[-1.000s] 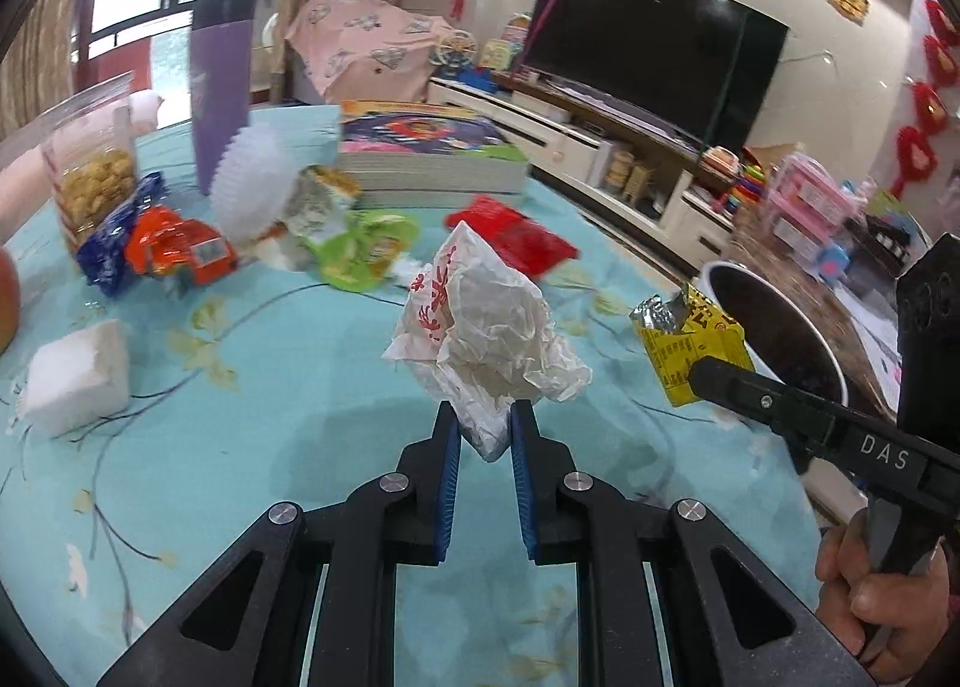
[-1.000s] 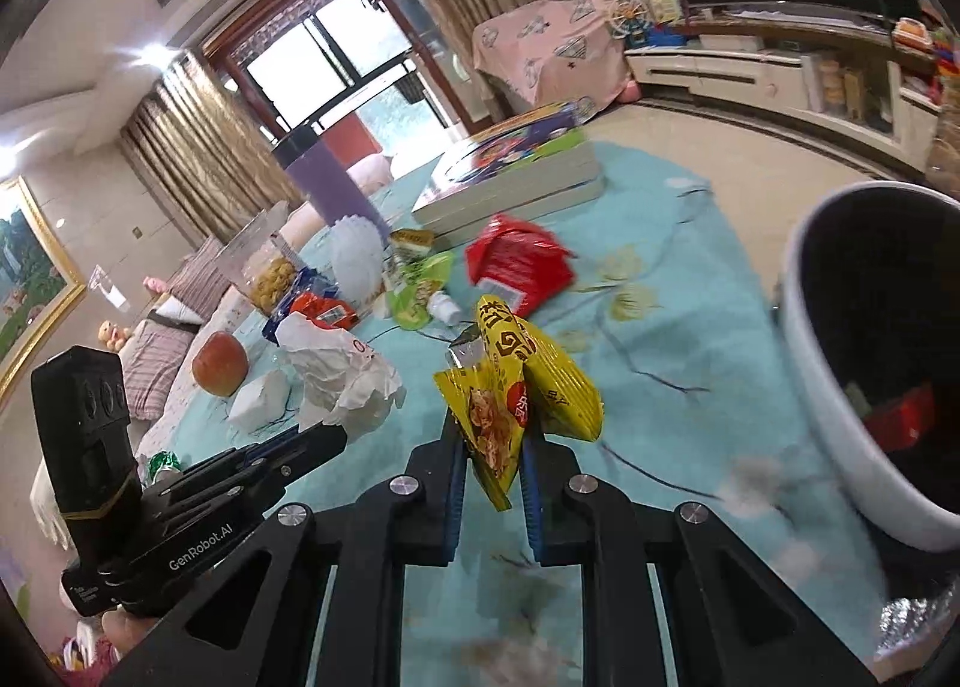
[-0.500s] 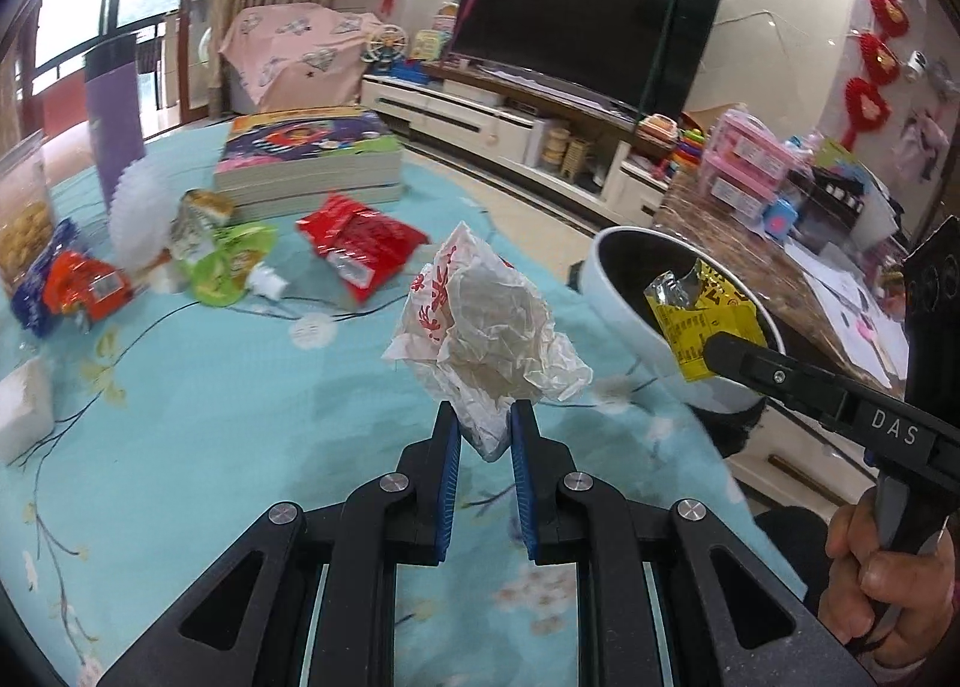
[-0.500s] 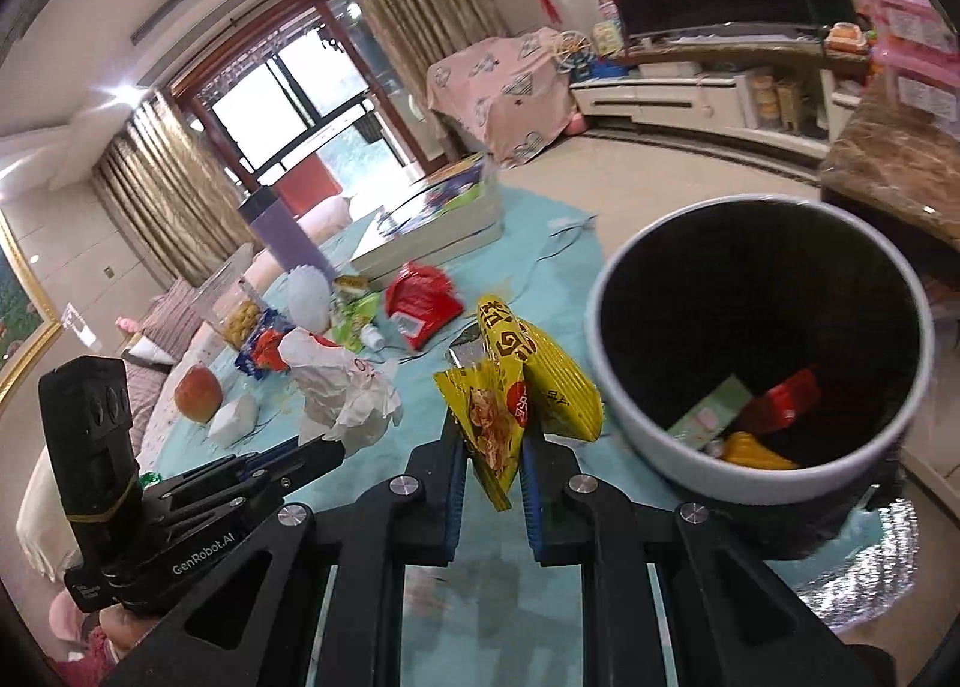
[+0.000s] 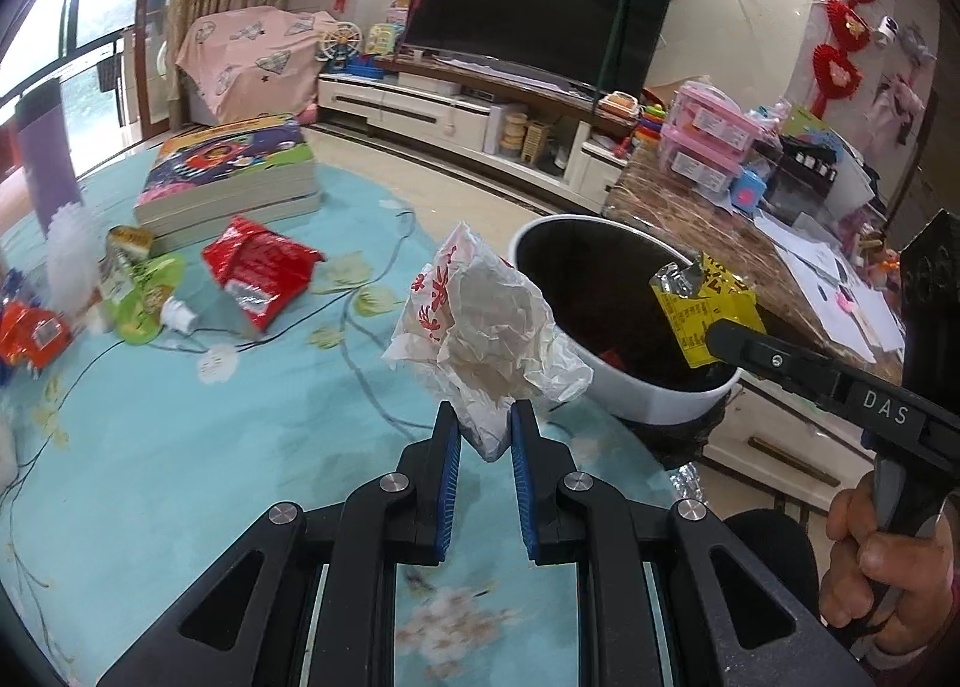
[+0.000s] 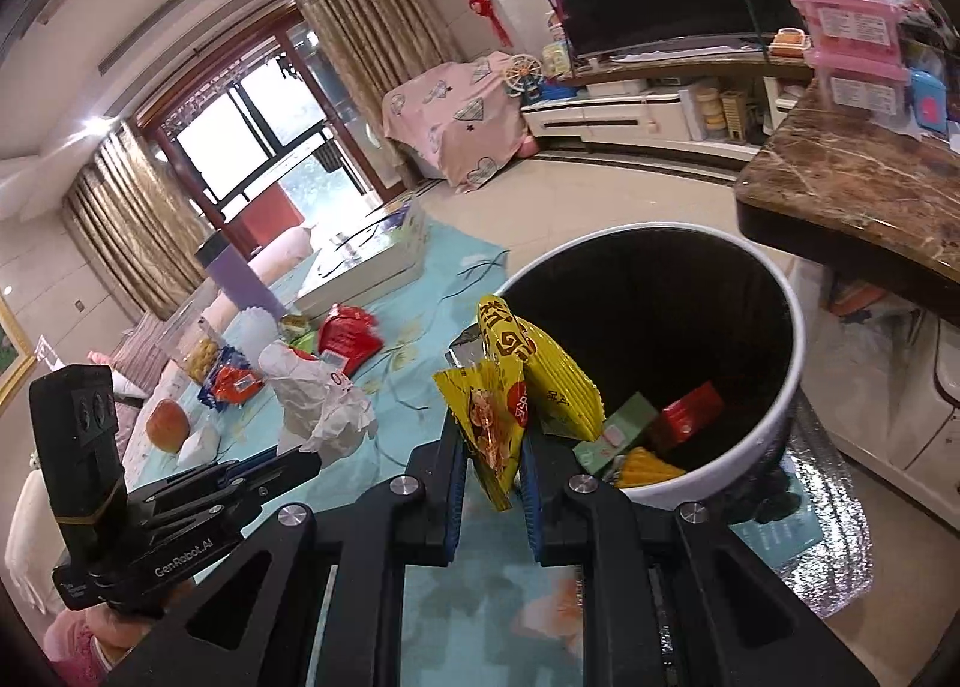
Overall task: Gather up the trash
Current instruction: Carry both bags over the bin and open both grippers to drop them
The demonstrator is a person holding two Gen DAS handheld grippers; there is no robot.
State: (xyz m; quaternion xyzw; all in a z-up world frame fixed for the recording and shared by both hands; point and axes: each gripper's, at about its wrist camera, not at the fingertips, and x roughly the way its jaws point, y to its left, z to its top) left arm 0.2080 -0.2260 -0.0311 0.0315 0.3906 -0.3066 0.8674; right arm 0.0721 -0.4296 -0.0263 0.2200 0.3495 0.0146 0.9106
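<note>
With my right gripper [image 6: 489, 450] clenched on the yellow wrapper [image 6: 516, 381] and my left gripper [image 5: 485, 432] on the crumpled paper [image 5: 486, 327], I should carry both fully over the bin [image 6: 774, 429] rim before letting go.

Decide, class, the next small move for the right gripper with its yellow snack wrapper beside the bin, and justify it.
Probably carry the right gripper a little further out over the white bin, then open its jaws. They are shut on the yellow snack wrapper, which hangs at the near rim rather than over the middle, so releasing now risks dropping it on the teal tablecloth.
</note>
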